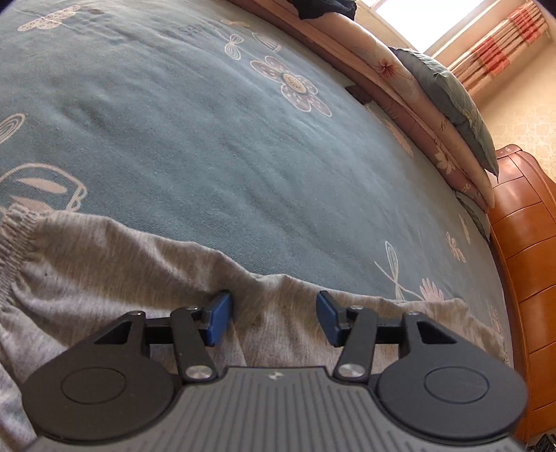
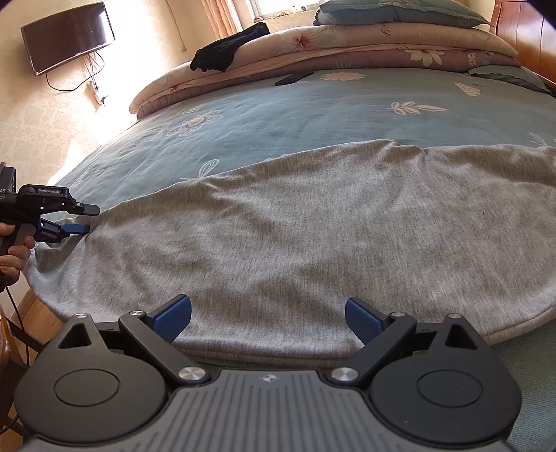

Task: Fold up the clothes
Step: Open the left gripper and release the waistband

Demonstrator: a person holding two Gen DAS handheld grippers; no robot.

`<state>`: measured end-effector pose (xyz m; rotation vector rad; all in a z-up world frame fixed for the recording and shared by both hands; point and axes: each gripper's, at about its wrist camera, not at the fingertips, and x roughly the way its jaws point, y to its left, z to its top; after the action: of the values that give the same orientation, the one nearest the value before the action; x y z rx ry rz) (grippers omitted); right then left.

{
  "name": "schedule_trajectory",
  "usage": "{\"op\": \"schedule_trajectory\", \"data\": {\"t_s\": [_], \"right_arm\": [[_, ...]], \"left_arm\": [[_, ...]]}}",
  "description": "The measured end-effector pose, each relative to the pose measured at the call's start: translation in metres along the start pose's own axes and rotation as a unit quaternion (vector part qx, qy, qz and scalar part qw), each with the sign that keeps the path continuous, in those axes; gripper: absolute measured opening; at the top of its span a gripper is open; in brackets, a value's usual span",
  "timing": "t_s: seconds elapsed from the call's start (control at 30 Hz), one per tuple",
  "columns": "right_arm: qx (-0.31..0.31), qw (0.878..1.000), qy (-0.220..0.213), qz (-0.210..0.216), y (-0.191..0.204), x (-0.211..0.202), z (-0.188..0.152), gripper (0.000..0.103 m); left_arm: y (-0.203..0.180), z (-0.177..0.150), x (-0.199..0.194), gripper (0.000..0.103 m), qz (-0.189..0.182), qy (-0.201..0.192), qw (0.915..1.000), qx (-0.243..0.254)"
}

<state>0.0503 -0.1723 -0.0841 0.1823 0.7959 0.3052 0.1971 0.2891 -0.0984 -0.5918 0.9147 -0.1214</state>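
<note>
Bed: blue floral bedspread (image 2: 312, 104) covers it; broad bare stretch beyond the garment, up to folded quilts (image 2: 347, 52) and pillow (image 2: 399, 14) at the far side.
Headboard: orange wood (image 1: 528, 243), along the right edge in the left wrist view.
Garment: grey knit garment (image 2: 295, 226) spread flat on the near part of the bed, lightly wrinkled; gathered elastic band (image 1: 14, 243) at one end; near edge reaches the mattress edge.
Dark cloth: black item (image 2: 229, 48) on the quilts, well apart.
Right gripper (image 2: 267, 320): jaws wide apart over the near hem, nothing clamped.
Left gripper (image 1: 274, 320): jaws parted over the grey fabric, pads not pressing it.
</note>
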Motion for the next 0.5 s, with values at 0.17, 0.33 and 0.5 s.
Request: {"op": "schedule_trajectory", "data": {"t_s": [0.17,0.33,0.5], "right_arm": [[0.018,1.000,-0.003,-0.011,-0.011,0.000,-0.001,0.098],[0.045,0.998,-0.039,-0.028,-0.036,-0.017,0.004,0.098],[0.115,0.987,-0.097,-0.064,-0.087,-0.045,0.010,0.098]], "left_arm": [[-0.014,0.004,-0.006,0.055,0.006,0.000,0.9998,0.017],[-0.023,-0.024,-0.042,0.073,-0.013,-0.012,0.9984,0.053],[-0.005,-0.049,-0.043,0.073,0.035,0.009,0.9985,0.041]]}}
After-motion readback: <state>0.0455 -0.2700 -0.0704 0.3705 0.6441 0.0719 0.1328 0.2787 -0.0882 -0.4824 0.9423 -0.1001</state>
